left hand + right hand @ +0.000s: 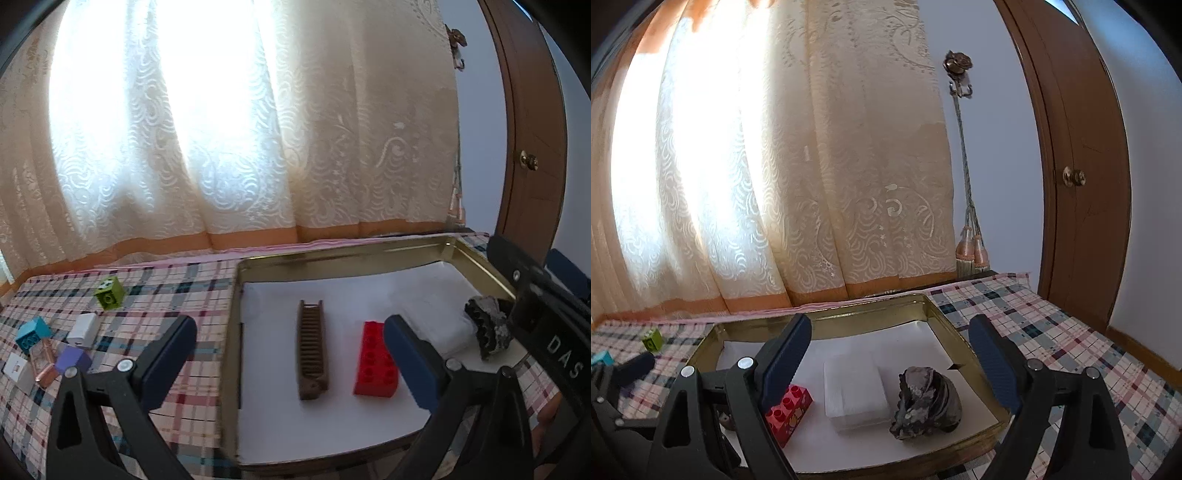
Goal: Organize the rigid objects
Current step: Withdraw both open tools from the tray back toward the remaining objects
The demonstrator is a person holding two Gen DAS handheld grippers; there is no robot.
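Tray [343, 258], gold-rimmed metal w/ white liner, sits on desk [177, 291] covered in plaid cloth. Contents, L to R in left wrist view: brown comb [312, 354] lying lengthwise; red brick [375, 365] just beside it, apart; white block [436, 328] further right; dark rock [489, 326] at tray's right side. Right wrist view confirms the order: red brick [788, 408], white block [855, 393], rock [925, 400] near the front rim [923, 456], none touching.

Loose items outside tray, on cloth to its left: green cube [108, 292] nearest the curtain; teal cube [33, 332], white adapter [84, 329], purple cube [74, 360], clear pinkish bottle [44, 363] and white plug [16, 369] clustered near the desk's left edge. Contact within cluster: can't tell.

Left gripper [290, 360]: fingers spread wide, nothing between them, hovering over tray's left part above comb. Right gripper [890, 363]: fingers likewise wide apart, holding nothing, positioned over rock and white block.

Bkgd: lace curtain [775, 166], brown door [1082, 184].
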